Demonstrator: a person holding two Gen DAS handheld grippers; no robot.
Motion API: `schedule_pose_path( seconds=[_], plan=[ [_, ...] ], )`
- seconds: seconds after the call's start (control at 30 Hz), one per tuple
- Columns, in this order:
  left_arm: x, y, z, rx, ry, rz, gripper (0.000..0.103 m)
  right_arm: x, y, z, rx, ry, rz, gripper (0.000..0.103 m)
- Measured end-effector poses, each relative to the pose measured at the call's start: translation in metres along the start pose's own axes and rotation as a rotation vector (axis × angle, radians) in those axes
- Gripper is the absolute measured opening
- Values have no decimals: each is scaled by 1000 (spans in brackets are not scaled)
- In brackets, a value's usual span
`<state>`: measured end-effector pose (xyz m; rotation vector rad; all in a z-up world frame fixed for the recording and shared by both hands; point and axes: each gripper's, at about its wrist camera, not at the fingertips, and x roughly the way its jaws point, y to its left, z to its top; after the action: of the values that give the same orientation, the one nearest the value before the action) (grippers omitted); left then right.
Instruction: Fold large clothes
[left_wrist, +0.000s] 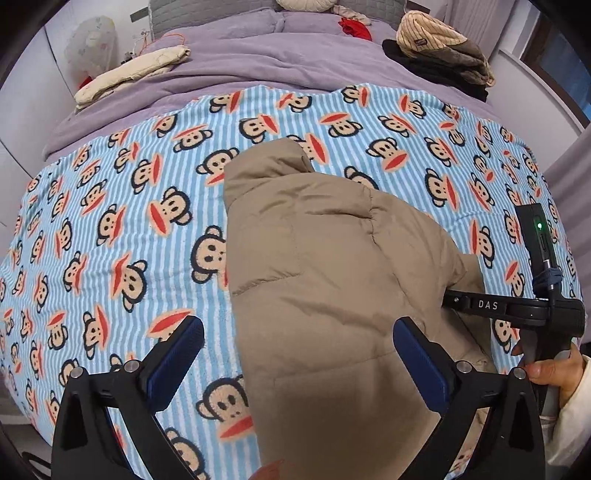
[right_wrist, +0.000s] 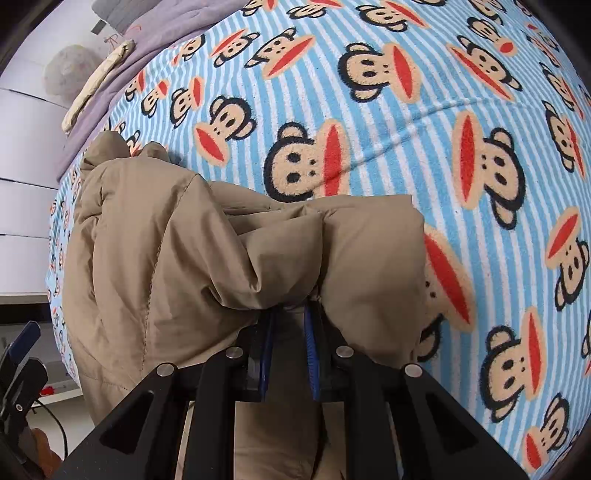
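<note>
Nearby, left gripper (left_wrist: 297, 360) jaws spread above tan jacket (left_wrist: 332, 277); right gripper (right_wrist: 290, 325) jaws pinching it

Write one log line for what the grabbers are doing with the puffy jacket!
left gripper: open, above tan jacket, holding nothing | right gripper: shut on tan jacket fold | jacket: on monkey blanket | step: folding underway

puffer jacket (left_wrist: 314, 258) on monkey-print blanket (left_wrist: 110, 221) | blanket over quilt (left_wrist: 258, 62) | cream garment (left_wrist: 129, 74) on quilt, far left | clothes pile (left_wrist: 439, 55) far right
</note>
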<state>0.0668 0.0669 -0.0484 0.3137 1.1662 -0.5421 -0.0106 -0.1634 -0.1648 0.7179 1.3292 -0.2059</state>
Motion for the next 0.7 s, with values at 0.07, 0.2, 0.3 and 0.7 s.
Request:
schedule_pose_path(
  seconds=[0.07,0.2,0.3,0.7],
  plan=[
    [-8,9,-1,-37,-43,-20,103,0,0,0,-1,2,-2,16],
    [-15,23,1,-99,-44,-60,103,-9,6,-4,-29,-4,-12,20],
    [-18,26,-4,-96,-20,-16,103,-28,14,-16,-66,-18,-16,51],
    [-58,20,-40,-84,19,15,103,-110,36,-77,-129,-166,-136,90]
  ],
)
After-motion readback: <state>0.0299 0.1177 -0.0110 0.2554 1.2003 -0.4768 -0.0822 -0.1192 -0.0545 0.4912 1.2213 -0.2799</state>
